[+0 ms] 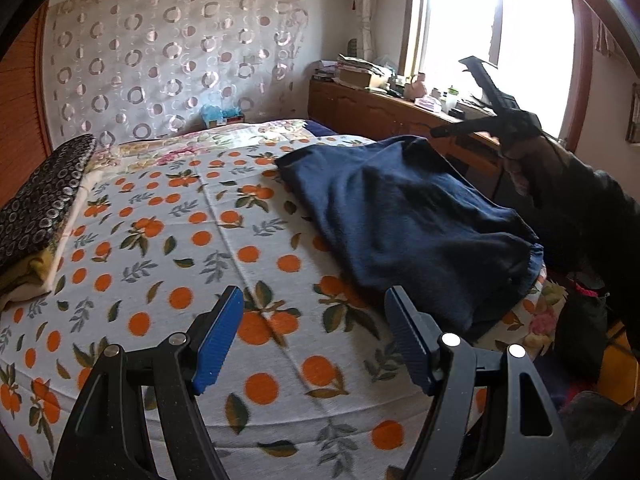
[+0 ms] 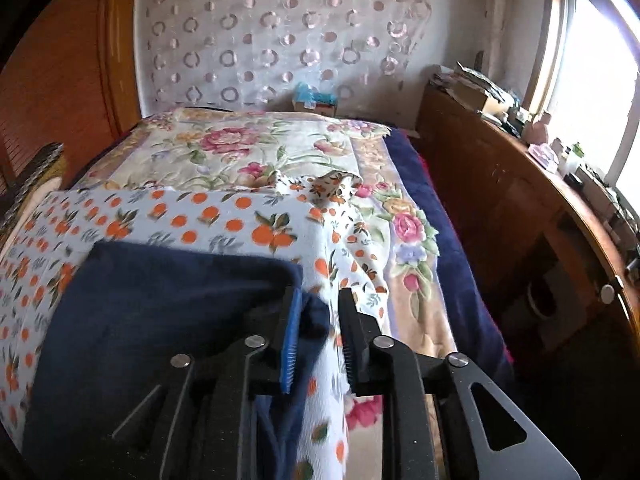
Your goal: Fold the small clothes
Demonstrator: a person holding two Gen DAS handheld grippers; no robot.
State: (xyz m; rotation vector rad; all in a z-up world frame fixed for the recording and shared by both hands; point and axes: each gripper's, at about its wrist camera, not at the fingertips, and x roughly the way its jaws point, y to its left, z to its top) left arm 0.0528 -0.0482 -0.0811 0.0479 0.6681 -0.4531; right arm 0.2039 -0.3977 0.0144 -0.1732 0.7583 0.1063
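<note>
Blue-padded and spread wide with nothing between its pads, the left claw [image 1: 312, 340] hovers over the bed [image 1: 168, 240], the navy garment [image 1: 400, 220] at its two o'clock, while the right claw [image 2: 316, 340], slightly parted, straddles its edge loosely; next likely: pinch that edge and fold it across.

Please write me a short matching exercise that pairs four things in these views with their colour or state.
Things:
1. garment
2. top sheet
3. left gripper
4. folded pile

Descriptions:
A. open, nothing between its fingers
B. dark navy, lying on the bed
C. white with an orange-fruit print
D. black with small rings on top, at the bed's left edge

Pairs: 1-B, 2-C, 3-A, 4-D
</note>
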